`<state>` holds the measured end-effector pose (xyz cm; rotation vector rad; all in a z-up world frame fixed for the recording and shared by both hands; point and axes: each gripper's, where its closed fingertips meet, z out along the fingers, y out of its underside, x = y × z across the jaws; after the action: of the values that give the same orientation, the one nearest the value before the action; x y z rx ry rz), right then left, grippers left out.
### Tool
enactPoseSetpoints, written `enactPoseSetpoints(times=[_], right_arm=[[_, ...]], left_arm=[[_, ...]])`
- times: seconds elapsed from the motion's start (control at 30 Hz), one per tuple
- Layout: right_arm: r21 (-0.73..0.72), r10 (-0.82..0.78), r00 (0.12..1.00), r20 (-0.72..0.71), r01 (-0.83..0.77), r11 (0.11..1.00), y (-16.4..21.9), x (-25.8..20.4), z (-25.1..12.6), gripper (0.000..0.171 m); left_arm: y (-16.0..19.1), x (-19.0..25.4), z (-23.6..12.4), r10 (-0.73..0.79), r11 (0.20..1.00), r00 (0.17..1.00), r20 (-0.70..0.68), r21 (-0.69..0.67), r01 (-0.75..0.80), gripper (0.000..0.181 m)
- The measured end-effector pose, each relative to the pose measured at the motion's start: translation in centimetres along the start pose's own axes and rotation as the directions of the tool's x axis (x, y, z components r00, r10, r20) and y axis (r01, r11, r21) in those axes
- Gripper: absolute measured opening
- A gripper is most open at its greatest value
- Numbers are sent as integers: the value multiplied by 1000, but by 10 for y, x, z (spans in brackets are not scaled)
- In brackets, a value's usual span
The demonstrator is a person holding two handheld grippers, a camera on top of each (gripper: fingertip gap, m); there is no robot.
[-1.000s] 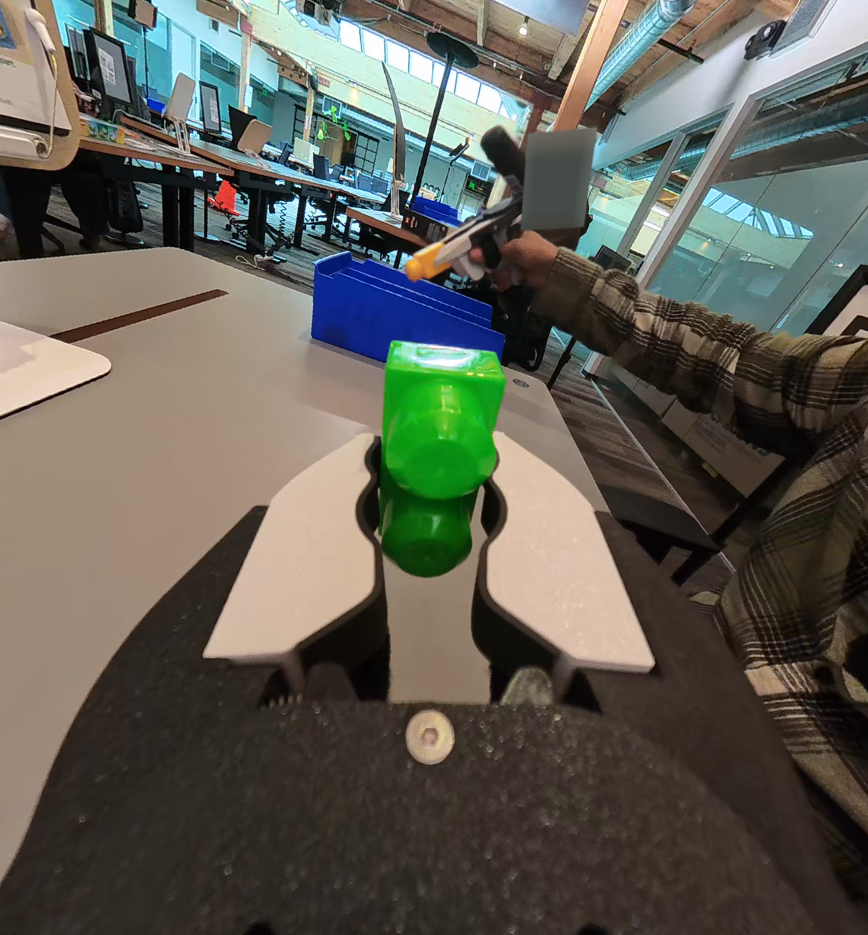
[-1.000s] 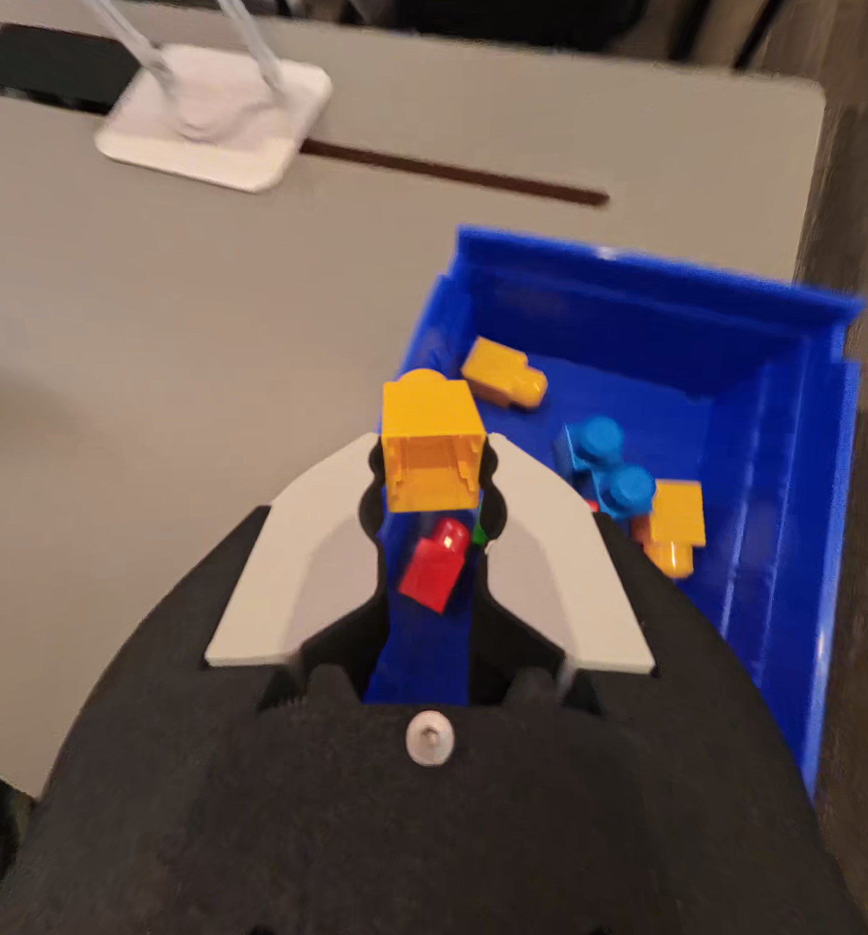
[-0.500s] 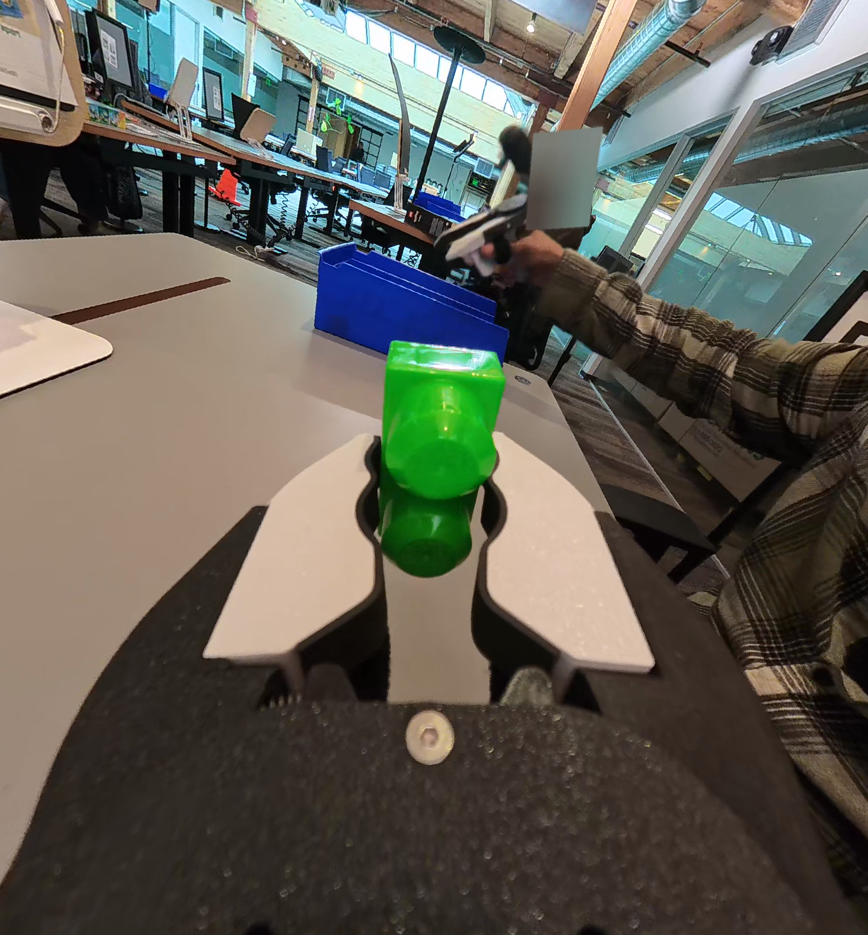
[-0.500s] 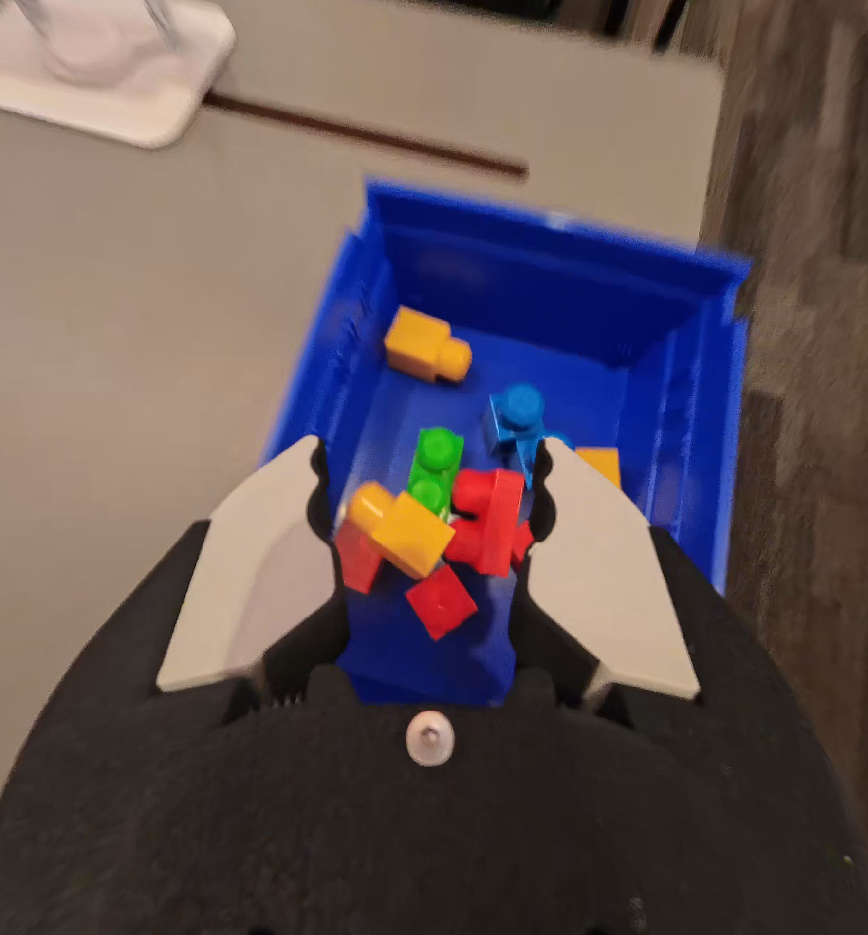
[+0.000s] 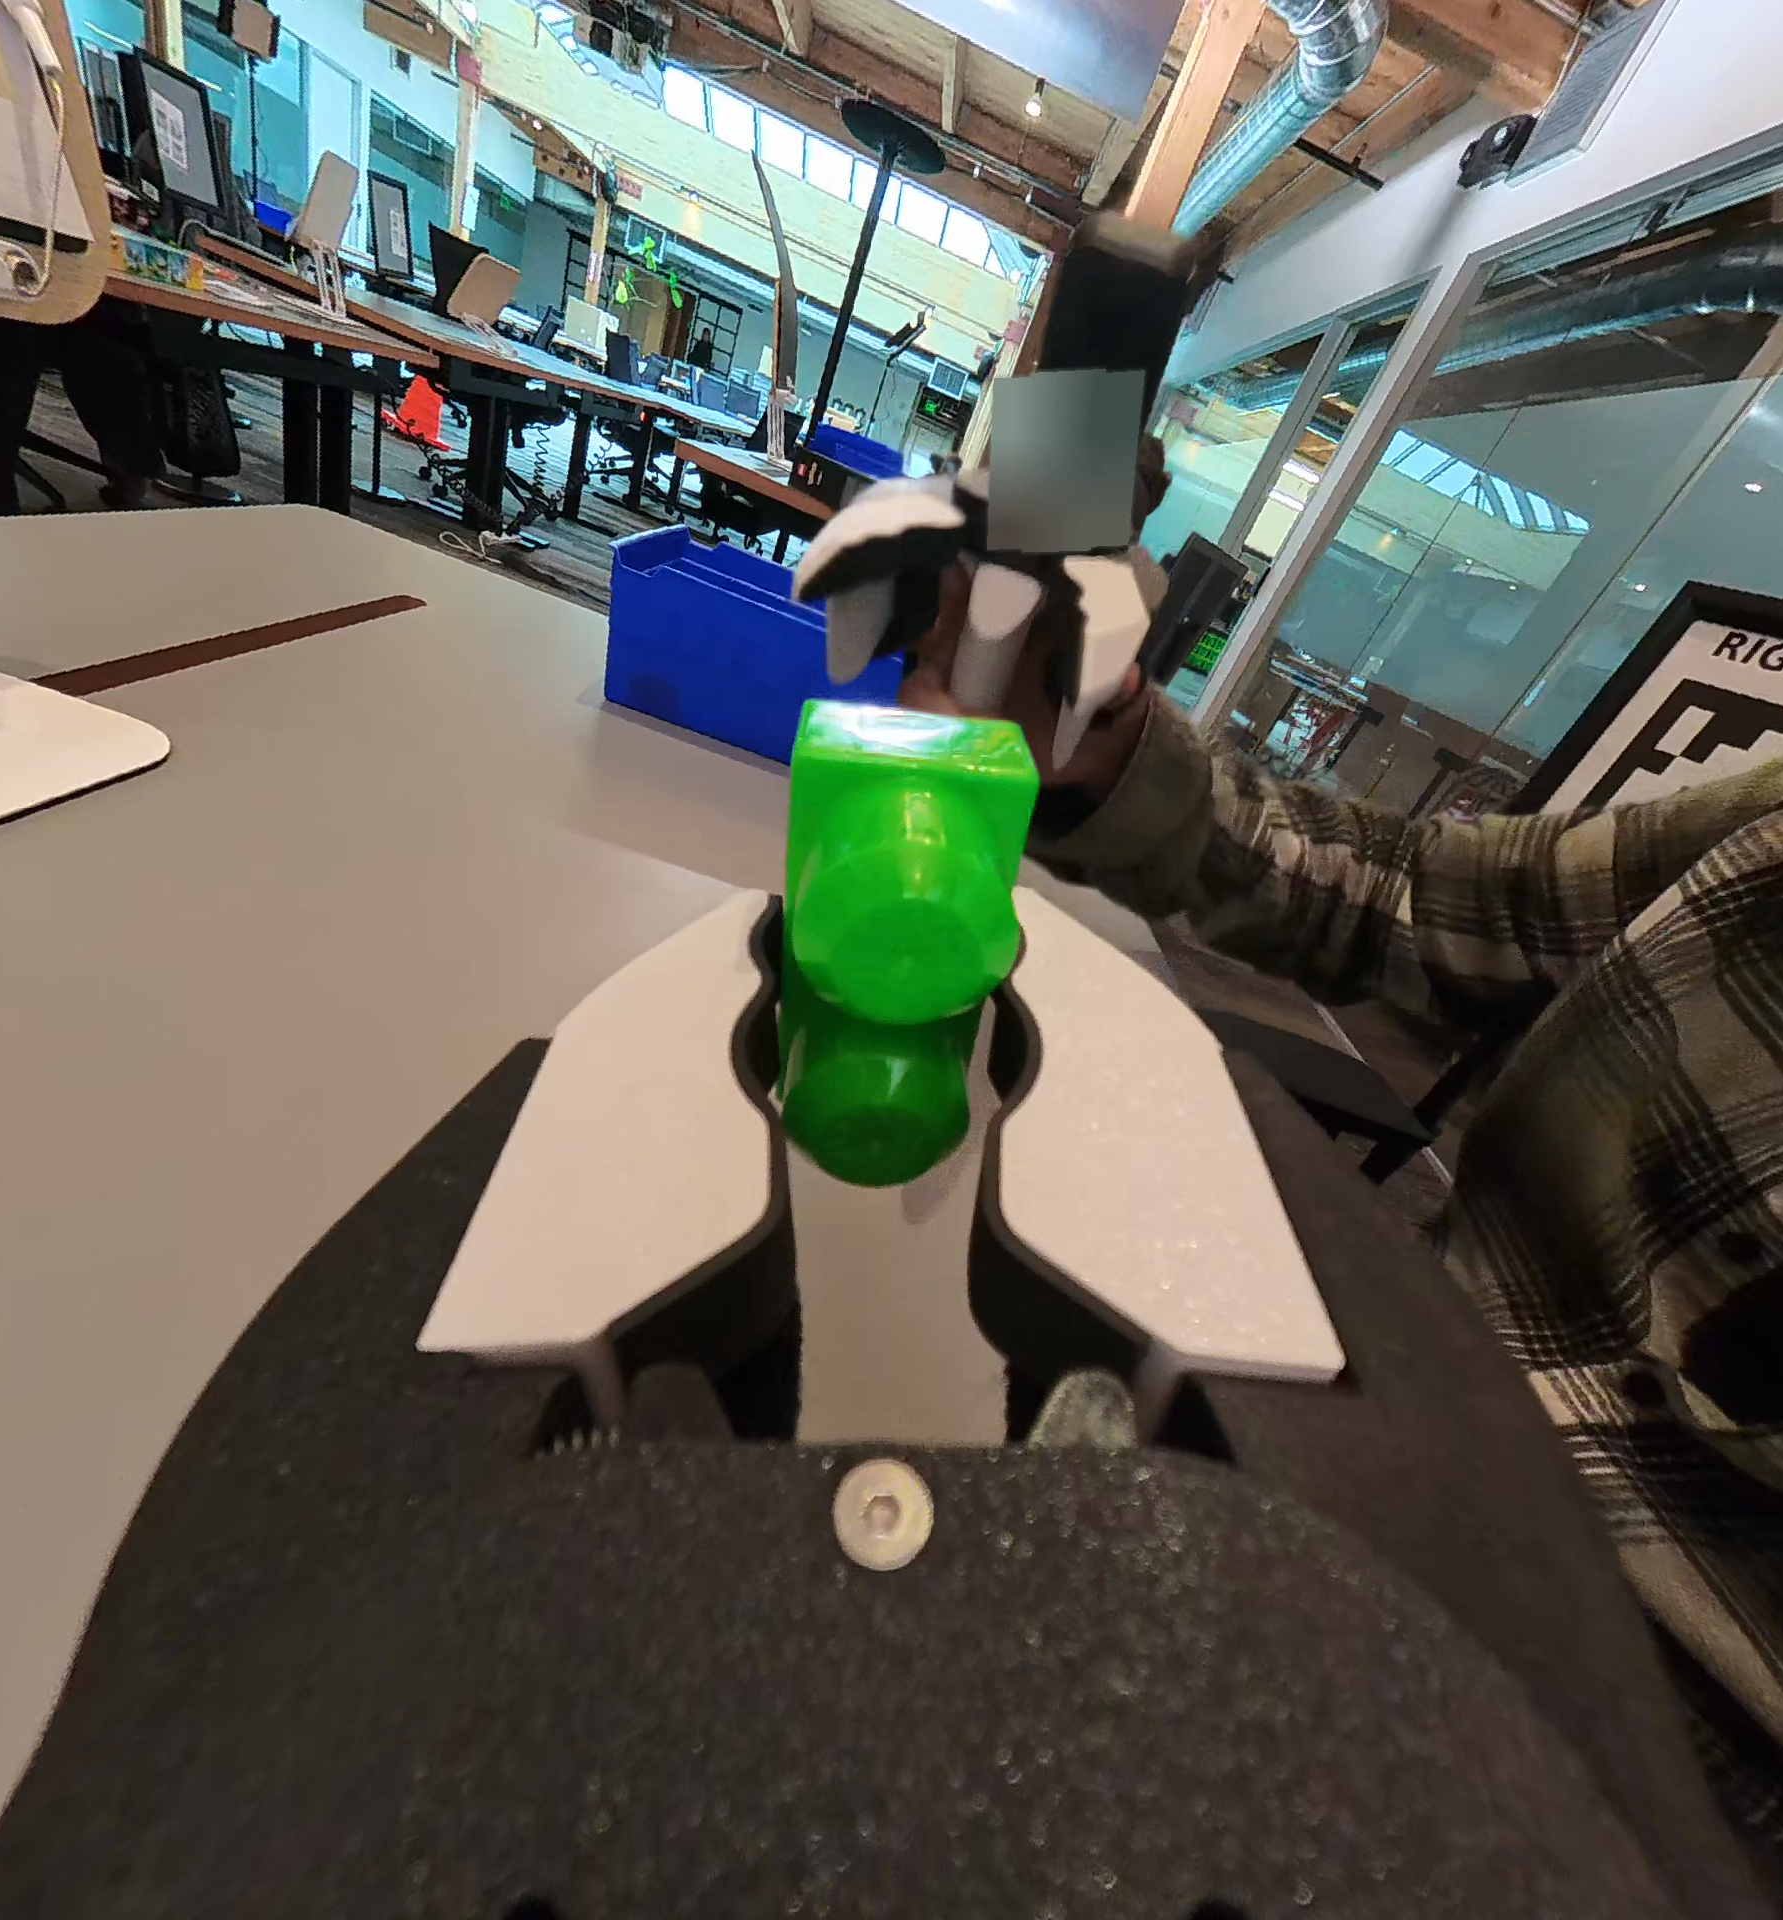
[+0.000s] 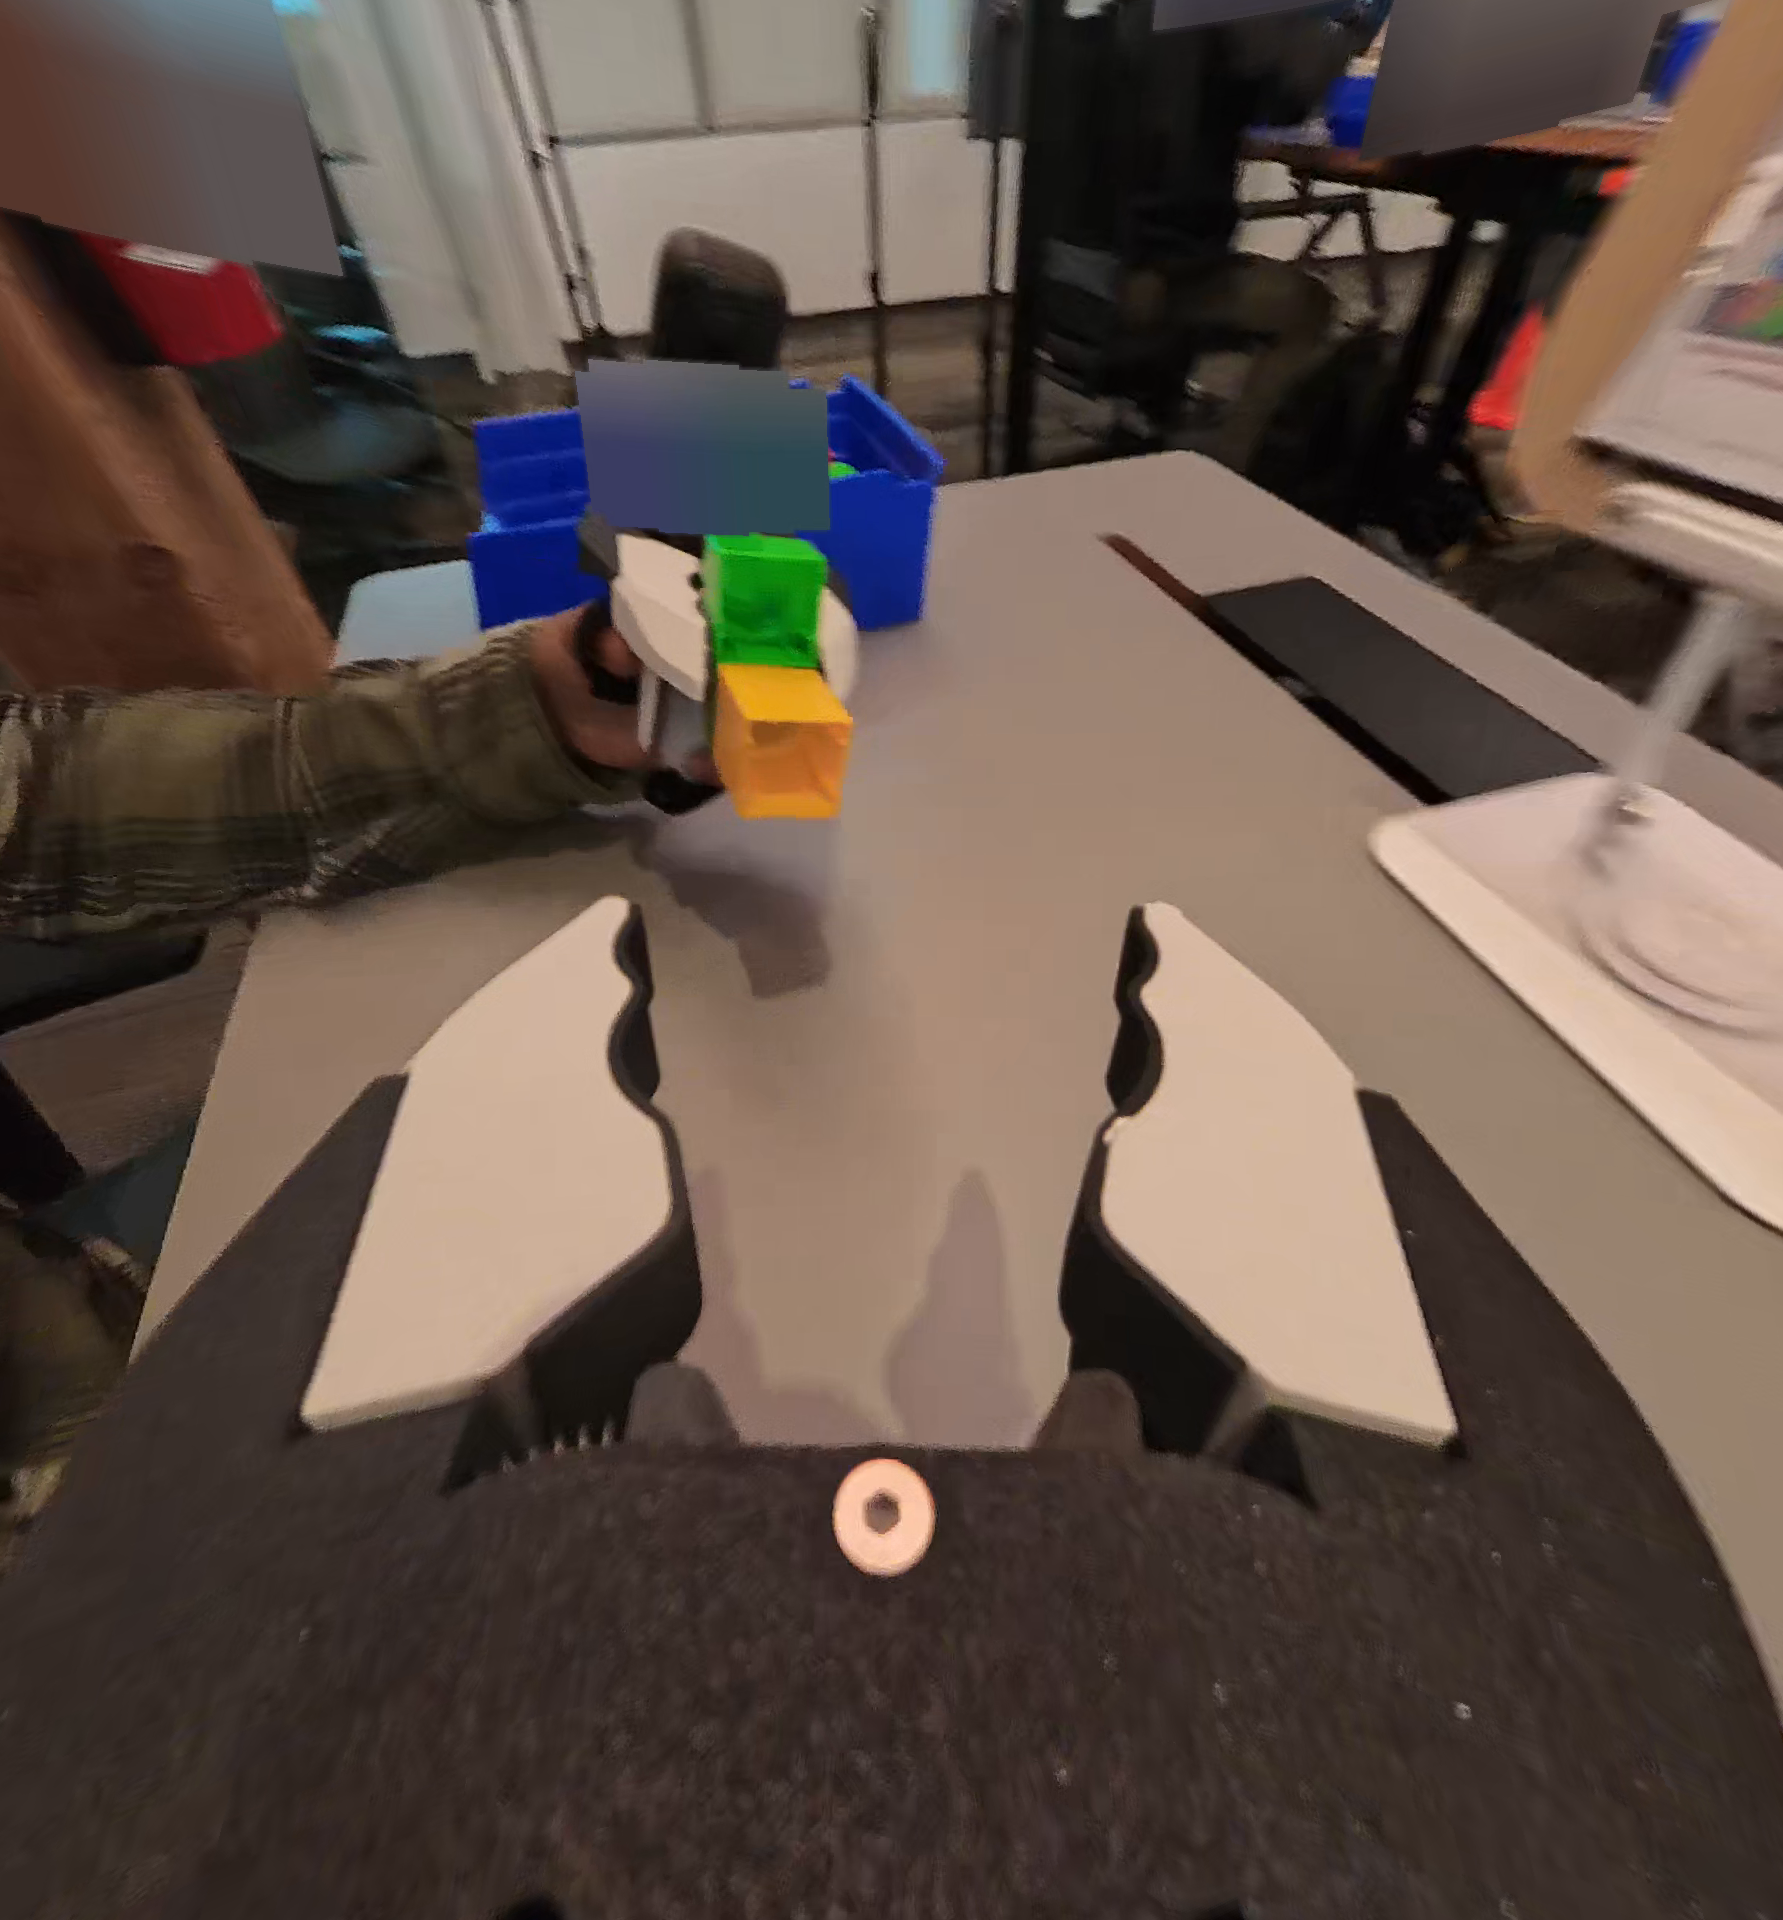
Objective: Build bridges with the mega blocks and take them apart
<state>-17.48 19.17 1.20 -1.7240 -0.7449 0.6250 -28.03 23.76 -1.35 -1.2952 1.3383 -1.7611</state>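
Presently, item one: the left gripper point(image 5: 892, 997), lower centre of its own view, jaws closed snugly on a green mega block point(image 5: 902, 883) with studs pointing back at the camera. In the right wrist view the same left gripper sits at centre left, and a yellow block point(image 6: 781, 750) is seen attached to the green one, hollow underside facing the right-hand camera. The pair is held out level above the table, apparently so the free end is offered for pulling off.

Item two: the right gripper point(image 6: 882, 997), lower centre of its view, jaws spread wide with nothing between them, only grey table point(image 6: 970, 727) showing through the gap. In the left wrist view it appears blurred at upper centre, just above and behind the green block. It looks aimed at the yellow block, so the step in hand is likely another piece of dismantling.

Item three: blue bin point(image 5: 700, 655), centre of the left view, standing near the table's far edge; it shows in the right view at upper centre, partly masked, with a little green visible inside. Probable destination for the loosened blocks.

Item four: white stand base point(image 6: 1593, 977), right edge of the right view, with a dark slot point(image 6: 1386, 675) running beyond it.

Room for moving: the tabletop between both grippers is bare, giving an unobstructed approach. The table's edge lies close beside the plaid sleeve point(image 6: 191, 790), at left in the right view, so a dropped block could roll off that side.
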Motion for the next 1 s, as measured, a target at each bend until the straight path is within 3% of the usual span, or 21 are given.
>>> enactPoseSetpoints(times=[0.2,0.33,0.5,0.53,0.77,0.9,1.0], right_arm=[[52,42,987,158,-50,997,11,-28,77,77],[54,61,979,194,-73,996,12,-32,95,69],[58,69,970,232,-85,995,9,-35,102,46],[73,64,964,257,-85,994,6,-38,100,35],[13,36,974,222,-39,999,10,-35,87,32],[38,75,992,97,-79,996,7,-3,41,33],[-18,89,996,-22,-90,996,10,17,-5,33]], left_arm=[[0,3,1,3,1000,1000,-15,3,-3,37],[1,6,3,4,1000,999,-32,-7,-4,37],[3,9,7,2,1000,999,-49,-12,-2,37],[2,10,8,3,1000,999,-51,-9,-3,37],[5,8,10,46,999,999,-25,-23,-47,37],[-17,-1,-21,35,994,999,19,99,-36,36],[-22,-1,-29,47,992,998,38,115,-51,37]])
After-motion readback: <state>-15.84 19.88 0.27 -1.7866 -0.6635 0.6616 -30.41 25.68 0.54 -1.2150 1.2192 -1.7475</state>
